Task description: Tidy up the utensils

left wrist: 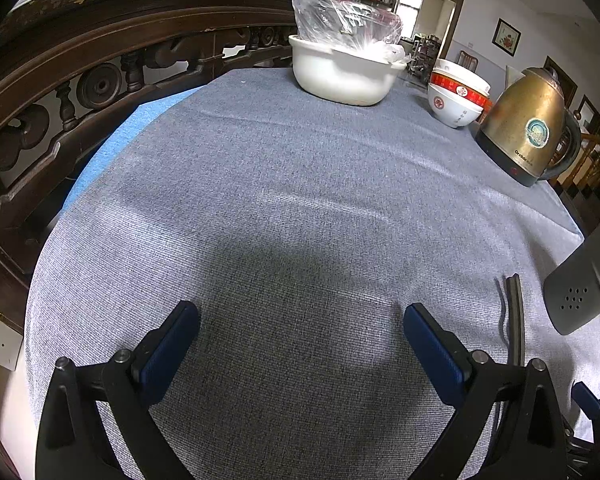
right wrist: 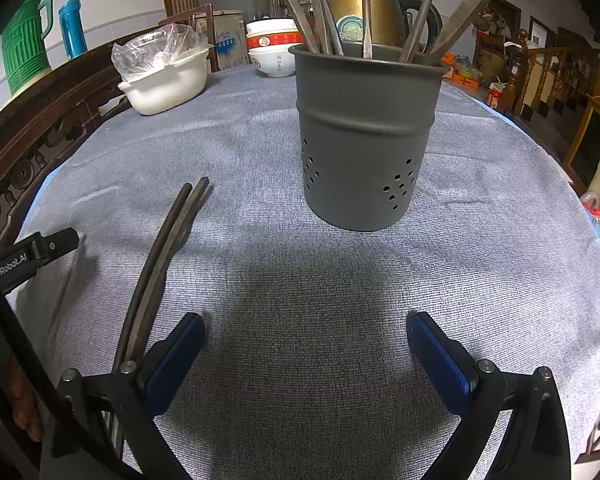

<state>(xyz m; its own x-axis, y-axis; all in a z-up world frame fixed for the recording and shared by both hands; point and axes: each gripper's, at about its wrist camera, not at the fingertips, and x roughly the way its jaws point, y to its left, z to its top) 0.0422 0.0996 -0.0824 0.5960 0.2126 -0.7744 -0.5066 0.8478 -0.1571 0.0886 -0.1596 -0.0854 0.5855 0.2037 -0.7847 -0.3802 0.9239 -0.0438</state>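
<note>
A pair of dark chopsticks [right wrist: 160,256] lies side by side on the grey tablecloth [right wrist: 300,280], left of my right gripper [right wrist: 306,330], which is open and empty. A grey perforated utensil holder [right wrist: 364,136] stands upright ahead of it, with several chopsticks [right wrist: 366,8] standing in it. In the left wrist view the lying chopsticks [left wrist: 514,316] are to the right of my left gripper [left wrist: 300,320], which is open and empty over bare cloth. The holder's edge [left wrist: 580,280] shows at the far right there.
A white basin with a plastic bag [left wrist: 344,68], stacked red-and-white bowls [left wrist: 456,96] and a brass kettle [left wrist: 528,124] stand at the far side of the table. A carved wooden rail [left wrist: 80,80] runs along the left. A green jug [right wrist: 24,40] and a blue flask [right wrist: 72,28] stand behind it.
</note>
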